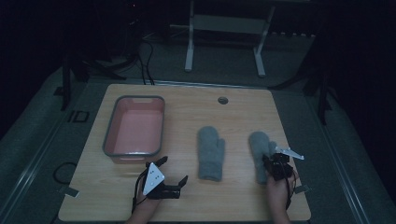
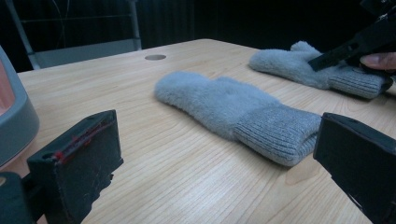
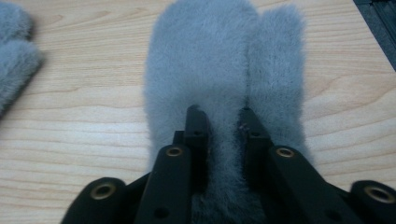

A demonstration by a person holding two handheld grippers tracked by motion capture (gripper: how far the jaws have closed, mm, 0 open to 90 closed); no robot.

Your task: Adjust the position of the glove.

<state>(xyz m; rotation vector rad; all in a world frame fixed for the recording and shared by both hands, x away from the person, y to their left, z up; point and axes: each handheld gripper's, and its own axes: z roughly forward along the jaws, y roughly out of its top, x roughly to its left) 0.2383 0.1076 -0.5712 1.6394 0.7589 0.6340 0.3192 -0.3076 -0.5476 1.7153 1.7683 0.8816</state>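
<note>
Right gripper [image 3: 219,116] on 1 of 2 grey mittens, dim room.
Its narrow jaws pinch the right mitten [image 3: 224,60] on the wooden desk [image 1: 233,112]; left gripper [image 1: 170,172] gapes wide, empty, second mitten [image 2: 233,109] lying just ahead.

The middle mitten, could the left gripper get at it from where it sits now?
Probably yes. The left gripper rests with jaws wide open, facing the middle mitten, and bare table lies between them. The right gripper is busy at the other mitten.
</note>
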